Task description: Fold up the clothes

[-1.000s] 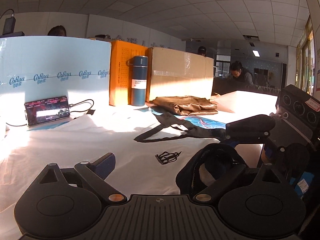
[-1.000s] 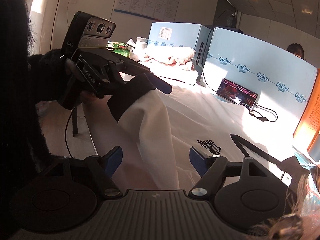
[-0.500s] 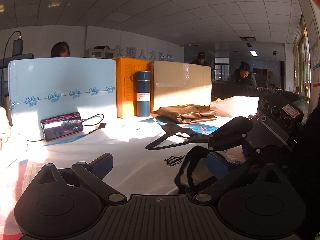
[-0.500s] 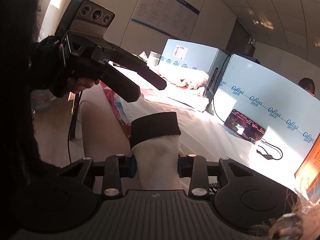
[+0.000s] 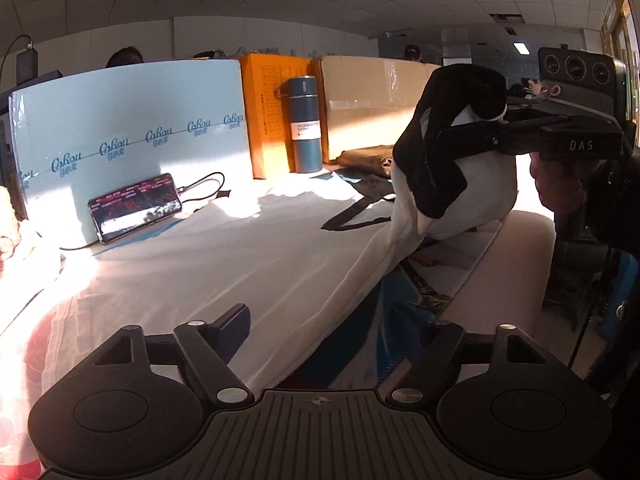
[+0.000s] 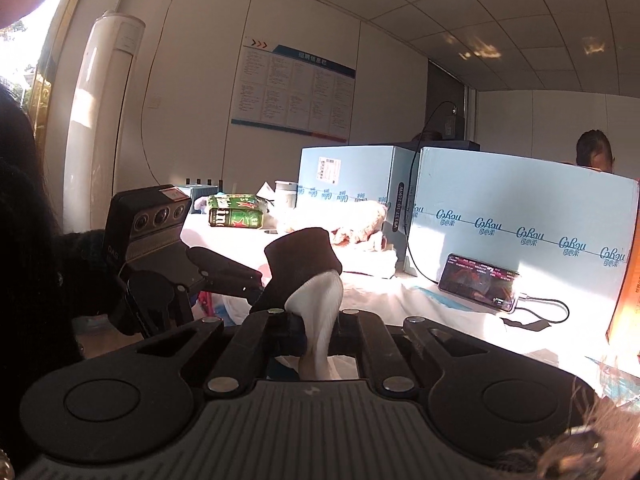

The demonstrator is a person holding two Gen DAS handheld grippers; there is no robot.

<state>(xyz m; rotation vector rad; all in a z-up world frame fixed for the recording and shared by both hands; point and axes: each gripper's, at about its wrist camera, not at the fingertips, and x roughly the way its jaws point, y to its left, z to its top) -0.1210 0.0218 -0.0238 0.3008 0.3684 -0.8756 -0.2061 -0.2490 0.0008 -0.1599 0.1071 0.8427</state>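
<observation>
Fingers of the right gripper (image 6: 316, 334) are clamped on the black-cuffed sleeve (image 5: 448, 148) of the white garment (image 5: 224, 264), held above the table; the left gripper (image 5: 324, 328) — fingers closing but apart — straddles the hem leading up to it.
</observation>
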